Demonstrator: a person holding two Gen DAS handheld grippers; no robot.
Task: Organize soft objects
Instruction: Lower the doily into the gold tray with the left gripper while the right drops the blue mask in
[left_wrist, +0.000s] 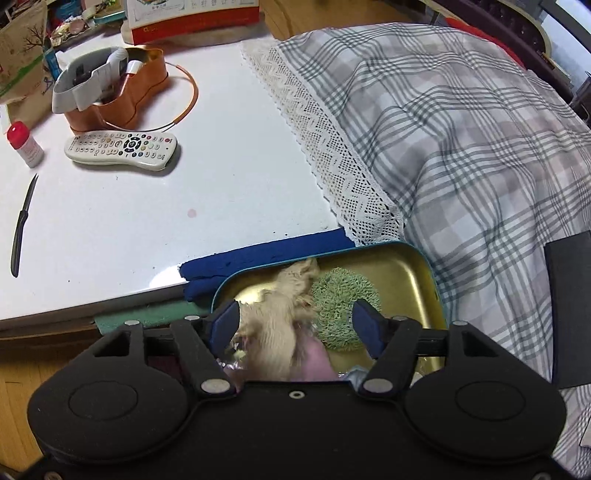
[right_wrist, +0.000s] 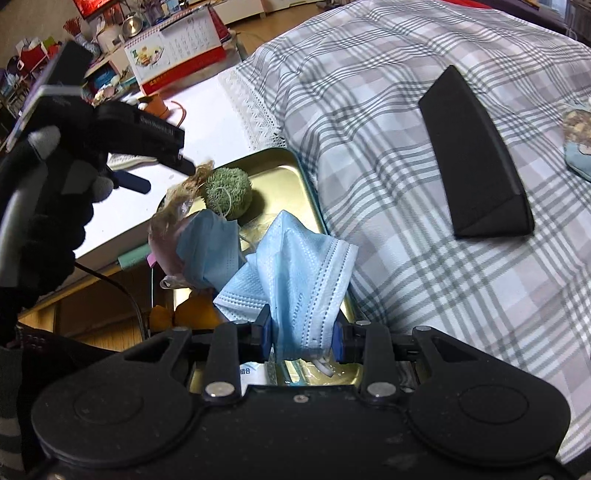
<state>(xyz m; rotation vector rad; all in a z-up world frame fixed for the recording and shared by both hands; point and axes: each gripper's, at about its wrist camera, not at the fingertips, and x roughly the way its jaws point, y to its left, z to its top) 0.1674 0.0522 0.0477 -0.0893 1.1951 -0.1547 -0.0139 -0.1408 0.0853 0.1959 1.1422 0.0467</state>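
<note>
A gold metal tin (left_wrist: 402, 264) with a teal rim lies between the white table and the bed; it also shows in the right wrist view (right_wrist: 291, 173). In it lie a green knitted pad (left_wrist: 341, 306), a cream fluffy piece (left_wrist: 284, 317) and a pink soft item (left_wrist: 317, 363). My left gripper (left_wrist: 293, 326) is open right over the cream piece. My right gripper (right_wrist: 303, 338) is shut on a light blue face mask (right_wrist: 295, 266) above the tin. A second folded blue mask (right_wrist: 210, 251) rests beside the green pad (right_wrist: 229, 192). The left gripper (right_wrist: 162, 173) shows at left.
The white table (left_wrist: 166, 206) carries a remote control (left_wrist: 122, 147), a copper tin (left_wrist: 122, 96), a small red-capped bottle (left_wrist: 24, 144) and a black knife (left_wrist: 22, 225). A plaid blanket (left_wrist: 480, 147) covers the bed. A black case (right_wrist: 476, 155) lies on it.
</note>
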